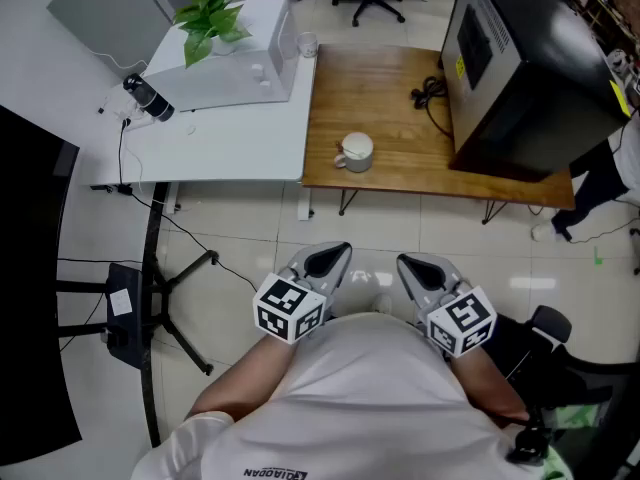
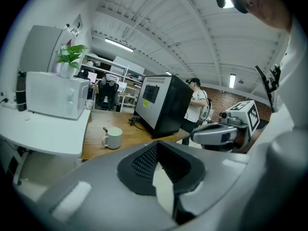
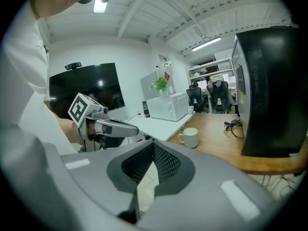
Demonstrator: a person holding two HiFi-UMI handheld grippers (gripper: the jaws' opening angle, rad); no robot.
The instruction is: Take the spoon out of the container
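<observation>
A white mug (image 1: pixel 356 152) stands near the front edge of the wooden table (image 1: pixel 380 88). It also shows in the left gripper view as the mug (image 2: pixel 114 138) and in the right gripper view as the mug (image 3: pixel 190 137). A spoon (image 2: pixel 104 129) sticks up out of it. Both grippers hang close to my body over the tiled floor, well short of the table. My left gripper (image 1: pixel 322 261) (image 2: pixel 161 170) is shut and empty. My right gripper (image 1: pixel 420 266) (image 3: pixel 147 174) looks shut too, with nothing in it.
A big black cabinet (image 1: pixel 520 68) fills the wooden table's right side, with a black cable (image 1: pixel 430 93) beside it. The white table (image 1: pixel 210 148) to the left carries a microwave (image 1: pixel 235 63), a plant (image 1: pixel 210 18) and a glass (image 1: pixel 306 43). A person (image 2: pixel 197 105) stands behind the cabinet.
</observation>
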